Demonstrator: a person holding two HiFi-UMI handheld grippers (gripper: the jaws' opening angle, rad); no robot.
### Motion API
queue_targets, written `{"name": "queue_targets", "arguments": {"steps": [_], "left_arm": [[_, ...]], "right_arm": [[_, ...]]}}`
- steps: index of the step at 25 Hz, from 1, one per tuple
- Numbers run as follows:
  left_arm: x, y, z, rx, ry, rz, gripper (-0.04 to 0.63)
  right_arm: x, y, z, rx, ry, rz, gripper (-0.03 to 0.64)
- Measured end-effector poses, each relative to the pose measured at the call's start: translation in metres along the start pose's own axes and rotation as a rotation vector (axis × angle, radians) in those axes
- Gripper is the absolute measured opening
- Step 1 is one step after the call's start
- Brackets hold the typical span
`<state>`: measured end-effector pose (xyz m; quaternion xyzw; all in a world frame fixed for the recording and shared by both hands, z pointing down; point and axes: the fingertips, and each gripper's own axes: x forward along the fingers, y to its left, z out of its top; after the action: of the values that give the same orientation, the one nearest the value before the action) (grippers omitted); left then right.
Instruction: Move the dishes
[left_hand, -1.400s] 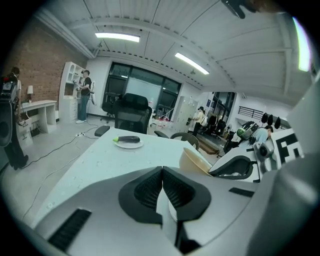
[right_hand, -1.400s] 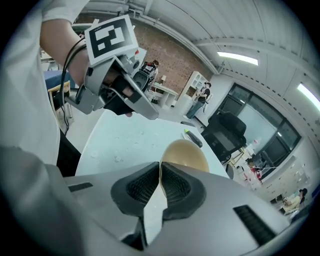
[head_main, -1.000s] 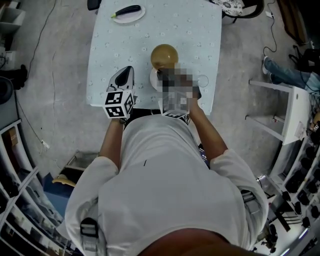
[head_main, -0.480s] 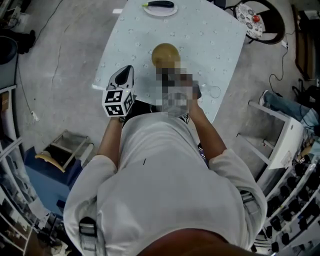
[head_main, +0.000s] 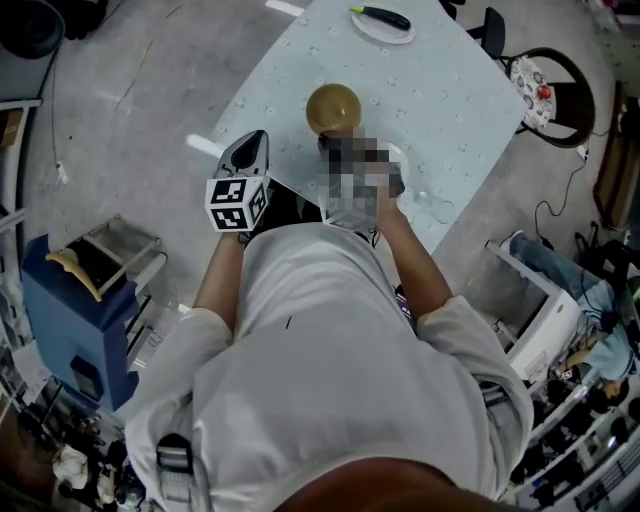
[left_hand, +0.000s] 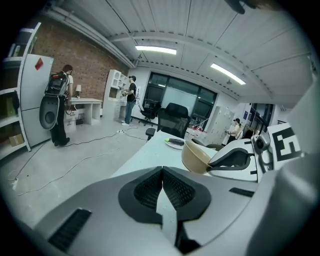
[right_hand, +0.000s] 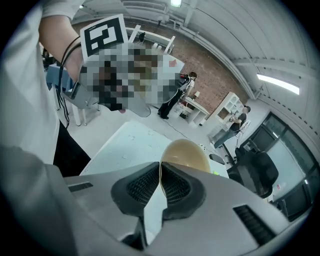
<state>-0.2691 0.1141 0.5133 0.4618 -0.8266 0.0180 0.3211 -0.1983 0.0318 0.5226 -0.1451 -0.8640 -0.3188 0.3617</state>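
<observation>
- A pale table (head_main: 440, 90) is standing on a grey concrete floor (head_main: 130, 110), one corner pointing away from the person (head_main: 330, 360)
- The room is showing a brick wall (left_hand: 85, 65), white shelves, long ceiling lights and dark windows at the back
- Cables (left_hand: 75, 162) are lying loose across the floor
- Two people (left_hand: 59, 105) are standing by the brick wall, well apart from the table
- A plate (head_main: 383, 25) is sitting at the table's far corner, carrying a dark vegetable (head_main: 385, 17)
- A chair (head_main: 548, 85) is standing just off the table's right edge
- A blue cart (head_main: 60, 320) is standing on the floor to the left, apart from the table
- The person's white shirt is covering the table's near corner in the head view
- The tan bowl (head_main: 333, 106) is sitting tilted over the table, inward from the near edge; whether its base is touching the top cannot be told
- The right gripper (right_hand: 160, 172) is pinching the bowl's rim, its jaws nearly together on the thin wall
- The left gripper (left_hand: 163, 175) is hanging over the near left edge, beside the bowl and apart from it, jaws pressed together on nothing
</observation>
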Motion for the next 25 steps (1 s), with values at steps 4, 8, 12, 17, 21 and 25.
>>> {"name": "queue_targets", "arguments": {"steps": [4,8,12,17,21,25], "left_arm": [[-0.004,0.015,-0.008,-0.024,0.006,0.026,0.02],[-0.007,0.02,-0.019,-0.047,0.018,0.036,0.02],[-0.003,0.019,-0.025,-0.06,0.029,0.024,0.02],[0.006,0.016,-0.037,-0.06,0.059,-0.007,0.02],[0.015,0.012,-0.049,-0.067,0.092,-0.027,0.02],[0.02,0.007,-0.06,-0.065,0.122,-0.045,0.02]], "right_arm": [[0.017,0.007,0.004,-0.042,0.005,0.032,0.012],[0.026,0.017,0.003,-0.064,0.022,0.062,0.014],[0.032,0.019,-0.004,-0.049,0.075,0.084,0.014],[0.048,0.03,-0.027,-0.056,0.14,0.106,0.014],[0.057,0.039,-0.049,-0.058,0.189,0.119,0.015],[0.063,0.046,-0.063,-0.074,0.231,0.126,0.018]]}}
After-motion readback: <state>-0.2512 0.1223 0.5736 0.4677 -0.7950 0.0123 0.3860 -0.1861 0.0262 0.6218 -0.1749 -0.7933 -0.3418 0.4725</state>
